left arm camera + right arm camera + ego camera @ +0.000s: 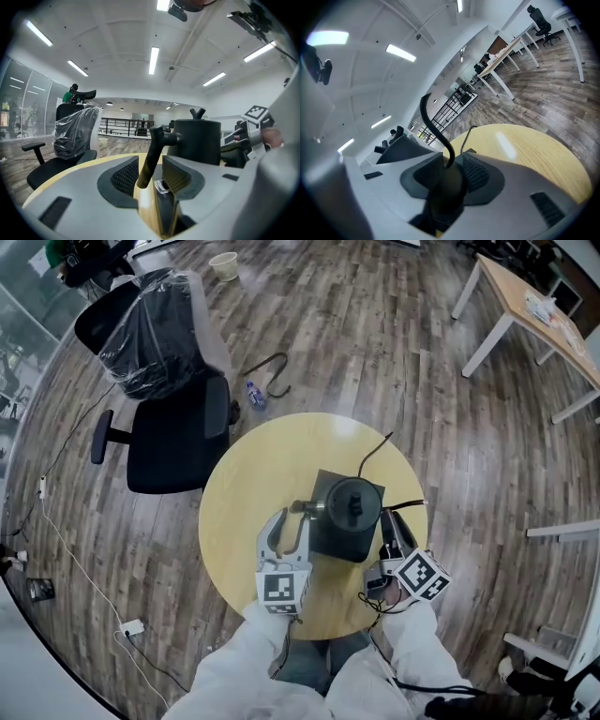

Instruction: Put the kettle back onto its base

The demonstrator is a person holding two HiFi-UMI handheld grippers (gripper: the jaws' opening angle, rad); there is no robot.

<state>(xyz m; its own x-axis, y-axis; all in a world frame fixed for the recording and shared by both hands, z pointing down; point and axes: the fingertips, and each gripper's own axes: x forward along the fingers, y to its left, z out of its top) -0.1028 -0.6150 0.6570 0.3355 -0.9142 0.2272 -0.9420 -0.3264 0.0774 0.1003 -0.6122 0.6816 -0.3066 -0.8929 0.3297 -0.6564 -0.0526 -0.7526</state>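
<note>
A black kettle (349,517) stands upright on its square black base (325,484) in the middle of a round yellow table (244,521). My left gripper (287,523) is at the kettle's left side. In the left gripper view the kettle's handle (153,152) rises between the open jaws of the left gripper (150,177), with a gap beside the pads. My right gripper (395,526) rests at the kettle's right. In the right gripper view a black cord (436,124) curves up from a dark blurred lump between the spread jaws of the right gripper (449,177).
A black office chair (173,418) with a plastic-wrapped back stands left of the table. A small bottle (255,395) and cables lie on the wood floor behind it. White-legged desks (530,306) stand far right. A power strip (131,626) lies near left.
</note>
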